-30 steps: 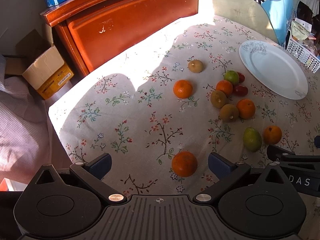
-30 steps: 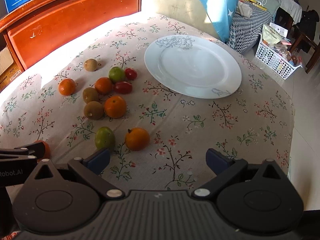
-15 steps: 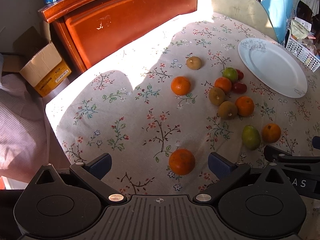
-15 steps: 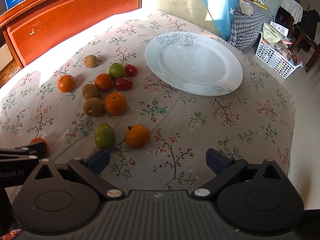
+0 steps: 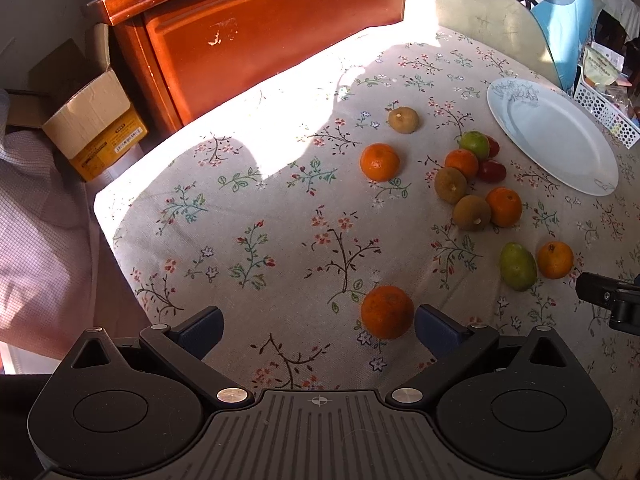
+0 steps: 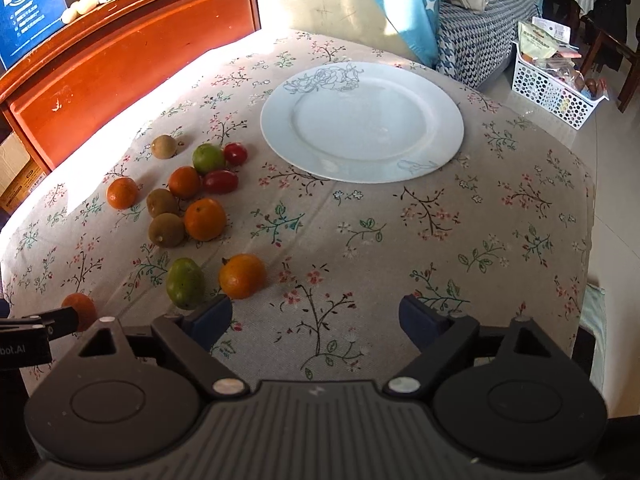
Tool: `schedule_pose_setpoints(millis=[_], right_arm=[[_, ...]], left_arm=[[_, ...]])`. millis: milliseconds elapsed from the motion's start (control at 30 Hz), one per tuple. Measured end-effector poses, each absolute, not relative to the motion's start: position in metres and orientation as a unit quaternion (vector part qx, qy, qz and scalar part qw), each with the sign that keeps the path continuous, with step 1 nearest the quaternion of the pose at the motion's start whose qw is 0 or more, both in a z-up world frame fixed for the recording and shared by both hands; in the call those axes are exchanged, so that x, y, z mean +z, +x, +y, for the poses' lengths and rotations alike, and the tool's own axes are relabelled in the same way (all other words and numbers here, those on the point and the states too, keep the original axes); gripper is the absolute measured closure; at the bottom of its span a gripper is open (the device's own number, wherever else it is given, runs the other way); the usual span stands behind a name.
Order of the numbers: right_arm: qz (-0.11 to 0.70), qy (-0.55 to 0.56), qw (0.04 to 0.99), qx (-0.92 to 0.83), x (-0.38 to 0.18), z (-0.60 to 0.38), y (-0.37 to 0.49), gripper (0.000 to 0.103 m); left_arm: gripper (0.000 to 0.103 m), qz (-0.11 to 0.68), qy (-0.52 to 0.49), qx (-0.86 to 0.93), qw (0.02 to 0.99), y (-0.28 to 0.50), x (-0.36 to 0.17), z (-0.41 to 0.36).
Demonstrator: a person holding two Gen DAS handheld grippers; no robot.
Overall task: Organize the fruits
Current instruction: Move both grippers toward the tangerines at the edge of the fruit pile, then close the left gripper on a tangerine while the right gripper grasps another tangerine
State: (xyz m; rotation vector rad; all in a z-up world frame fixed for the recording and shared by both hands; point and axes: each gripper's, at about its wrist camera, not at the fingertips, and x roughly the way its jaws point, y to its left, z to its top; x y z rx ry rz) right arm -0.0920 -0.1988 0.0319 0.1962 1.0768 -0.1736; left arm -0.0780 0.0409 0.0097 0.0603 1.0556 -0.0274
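Observation:
Several fruits lie on a round table with a floral cloth (image 5: pixel 280 220). A white plate (image 5: pixel 552 136) sits at the far right and shows bare in the right wrist view (image 6: pixel 360 124). My left gripper (image 5: pixel 318 326) is open above the near edge, and an orange (image 5: pixel 387 312) lies between its fingers, close to the right one. A cluster of oranges, kiwis (image 5: pixel 472 213), green fruits and red tomatoes (image 6: pixel 220 181) lies left of the plate. My right gripper (image 6: pixel 316 318) is open and empty; a green fruit (image 6: pixel 185 283) and an orange (image 6: pixel 242 276) lie by its left finger.
A red-brown wooden cabinet (image 5: pixel 260 40) stands behind the table, with a cardboard box (image 5: pixel 92 120) on the floor to its left. A blue and beige cushion (image 6: pixel 360 4) leans at the back. A white basket (image 6: pixel 556 92) sits on the floor at the right.
Both grippers have shifted over the table. In the left wrist view the near orange now lies closer to the right finger. Both stay open. No fruit has moved.

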Motion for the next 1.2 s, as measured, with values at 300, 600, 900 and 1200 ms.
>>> schedule_pose_setpoints(millis=[300, 600, 900, 1200], right_arm=[[0.494, 0.149, 0.856, -0.044, 0.029, -0.207, -0.095, 0.04], [0.487, 0.163, 0.858, -0.016, 0.018, -0.195, -0.086, 0.06], [0.479, 0.17, 0.861, -0.004, 0.015, -0.19, -0.082, 0.06], [0.47, 0.168, 0.866, -0.005, 0.009, -0.188, -0.077, 0.072]], left_arm=[[0.008, 0.487, 0.016, -0.044, 0.872, -0.084, 0.009, 0.039], [0.037, 0.49, 0.026, -0.067, 0.869, -0.082, -0.002, 0.03], [0.051, 0.483, 0.027, -0.081, 0.872, -0.081, -0.006, 0.027], [0.07, 0.473, 0.022, -0.096, 0.875, -0.081, -0.005, 0.024]])
